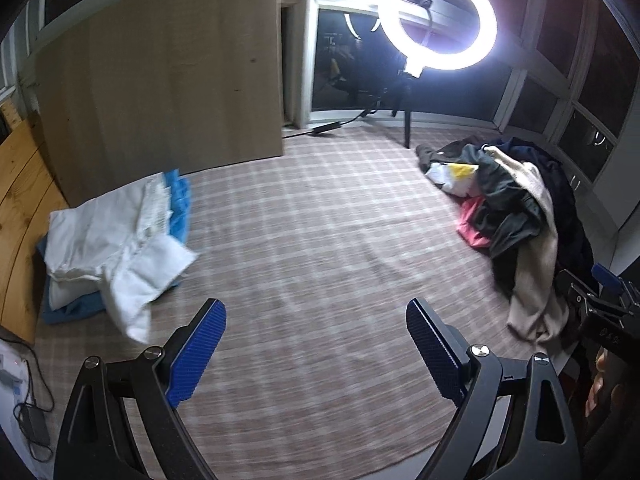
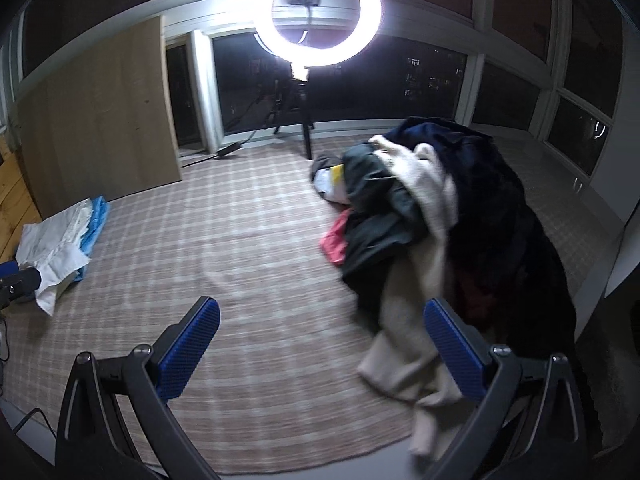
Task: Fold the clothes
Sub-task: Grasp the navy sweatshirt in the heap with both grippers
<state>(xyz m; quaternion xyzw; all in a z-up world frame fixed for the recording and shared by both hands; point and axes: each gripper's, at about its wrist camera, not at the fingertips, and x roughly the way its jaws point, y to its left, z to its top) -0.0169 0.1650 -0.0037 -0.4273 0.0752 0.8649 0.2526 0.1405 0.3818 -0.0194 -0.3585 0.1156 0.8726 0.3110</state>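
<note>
Cream knit garment (image 2: 416,280) trails lengthwise toward the right tool (image 2: 322,344); both it and the left tool (image 1: 316,340) gape wide, empty.

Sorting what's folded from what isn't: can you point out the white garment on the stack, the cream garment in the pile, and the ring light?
white garment (image 1: 120,240), left wrist view, middle.
cream garment (image 2: 416,248), right wrist view, draped middle.
ring light (image 2: 264,28), right wrist view, glowing rim.
</note>
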